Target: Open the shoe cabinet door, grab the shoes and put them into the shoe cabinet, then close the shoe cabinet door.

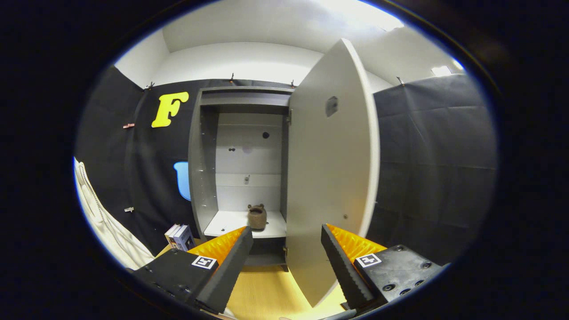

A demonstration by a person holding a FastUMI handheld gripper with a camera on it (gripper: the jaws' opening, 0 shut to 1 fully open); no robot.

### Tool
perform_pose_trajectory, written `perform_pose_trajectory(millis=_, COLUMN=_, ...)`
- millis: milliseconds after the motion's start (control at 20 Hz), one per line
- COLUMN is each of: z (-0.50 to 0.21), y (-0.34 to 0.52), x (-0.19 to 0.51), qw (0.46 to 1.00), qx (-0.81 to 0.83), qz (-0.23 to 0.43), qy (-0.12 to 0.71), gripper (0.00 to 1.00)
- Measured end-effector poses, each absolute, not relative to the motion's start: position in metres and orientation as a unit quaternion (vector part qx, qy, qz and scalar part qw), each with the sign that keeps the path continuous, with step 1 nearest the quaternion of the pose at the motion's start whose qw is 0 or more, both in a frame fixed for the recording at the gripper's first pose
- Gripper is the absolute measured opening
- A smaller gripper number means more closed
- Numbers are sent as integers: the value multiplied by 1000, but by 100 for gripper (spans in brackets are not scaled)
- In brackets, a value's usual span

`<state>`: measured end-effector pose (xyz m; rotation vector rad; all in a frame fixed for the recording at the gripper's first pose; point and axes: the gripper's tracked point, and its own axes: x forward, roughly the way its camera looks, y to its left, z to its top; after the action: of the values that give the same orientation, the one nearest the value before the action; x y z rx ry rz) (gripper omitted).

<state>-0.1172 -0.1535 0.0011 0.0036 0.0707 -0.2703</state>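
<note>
— Judging by the wide-open door (331,178), you're past the first step; the cabinet (242,164) stands straight ahead beyond the tool (286,242), whose fingers are spread apart with nothing between them.

— So what do you want next?

— Fetching the shoes. One brown shoe (257,217) seems already to sit upright on the white shelf (231,224) inside, toward the hinge side. You'd likely turn away to find the other, mind the door edge beside your right finger, and keep the fingers open until you're around it.

— And those books (180,237)?

— Leave them on the floor, left of the cabinet.
</note>
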Motion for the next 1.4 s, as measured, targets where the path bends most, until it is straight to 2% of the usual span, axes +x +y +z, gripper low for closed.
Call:
perform_pose_trajectory(millis=300, z=-7, y=-216, x=-165, qw=987, qx=47, qz=-145, qy=49, gripper=98)
perform_pose_trajectory(millis=650, z=-8, y=-321, x=-174, qw=989, qx=50, qz=-130, qy=58, gripper=98)
perform_pose_trajectory(millis=900, z=-31, y=-368, x=-132, qw=990, qx=82, qz=-90, qy=77, gripper=98)
perform_pose_trajectory(millis=1400, z=-54, y=-355, x=-35, qw=996, qx=29, qz=-4, qy=87, gripper=98)
